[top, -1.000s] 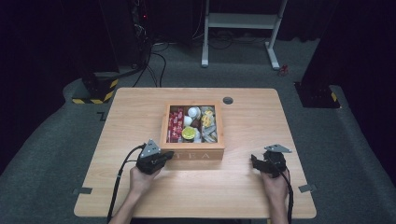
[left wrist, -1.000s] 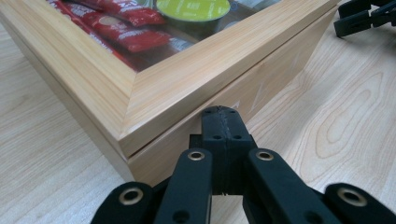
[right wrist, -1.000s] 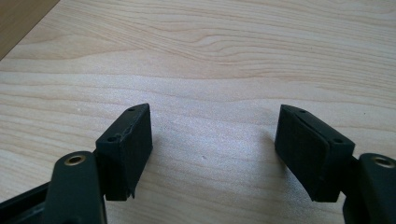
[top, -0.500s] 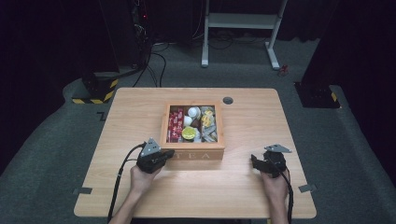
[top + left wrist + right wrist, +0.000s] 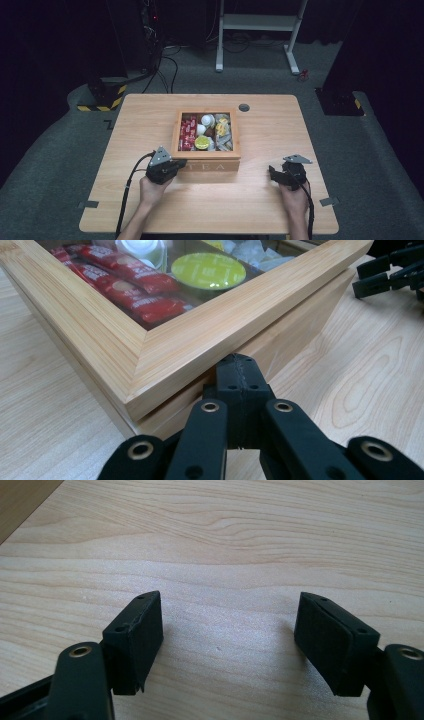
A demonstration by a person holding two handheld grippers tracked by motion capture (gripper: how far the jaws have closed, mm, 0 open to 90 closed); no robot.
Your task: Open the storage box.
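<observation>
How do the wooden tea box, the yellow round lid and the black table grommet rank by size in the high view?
1. wooden tea box
2. yellow round lid
3. black table grommet, only slightly smaller than the lid, so this order is unsure.

My left claw is matt black plastic, set against the pale, smooth-grained wooden box at frame centre. Glossy red sachets lie upper left under its glass lid; the surface is light, smooth wood.

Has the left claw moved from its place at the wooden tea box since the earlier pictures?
No. The left claw sits, shut, at the near left corner of the glass-lidded wooden tea box, exactly as before.
</observation>
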